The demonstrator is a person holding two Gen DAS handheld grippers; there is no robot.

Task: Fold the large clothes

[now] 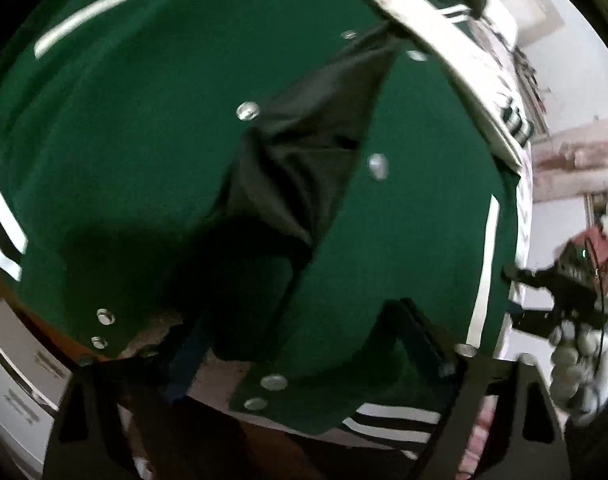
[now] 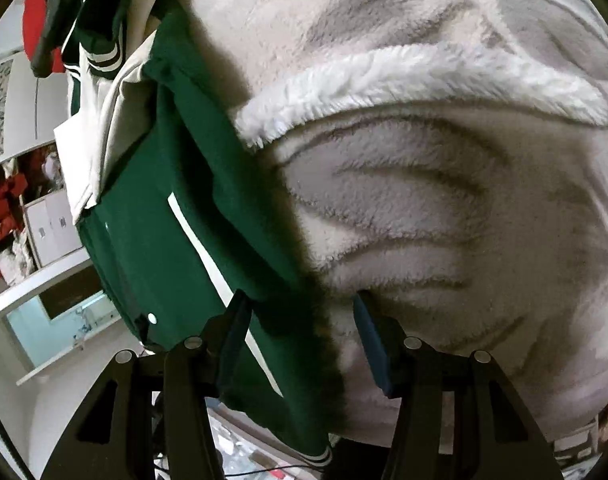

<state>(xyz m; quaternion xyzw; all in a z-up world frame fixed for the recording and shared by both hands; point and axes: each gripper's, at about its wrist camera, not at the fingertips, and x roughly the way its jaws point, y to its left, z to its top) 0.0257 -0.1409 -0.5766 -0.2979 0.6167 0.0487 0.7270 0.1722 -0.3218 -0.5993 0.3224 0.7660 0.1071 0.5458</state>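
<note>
A dark green varsity jacket (image 1: 143, 140) with white stripes and metal snaps fills the left wrist view. Its front is parted, showing black lining (image 1: 304, 152). My left gripper (image 1: 299, 320) points down at the bottom hem. A fold of green cloth lies between its spread fingers, and I see no pad pressing on it. In the right wrist view the jacket (image 2: 163, 220) lies on a fluffy blanket. My right gripper (image 2: 299, 300) is open astride the jacket's side edge, with one blue pad (image 2: 235, 340) over the green cloth and the other over the blanket.
The white and grey fluffy blanket (image 2: 424, 200) spreads under the jacket. A cream sleeve (image 1: 444, 28) crosses the jacket's far side. A white-gloved hand (image 1: 576, 360) shows at the right edge. Shelves with boxes (image 2: 51, 216) and red cloth (image 2: 35, 8) stand at the left.
</note>
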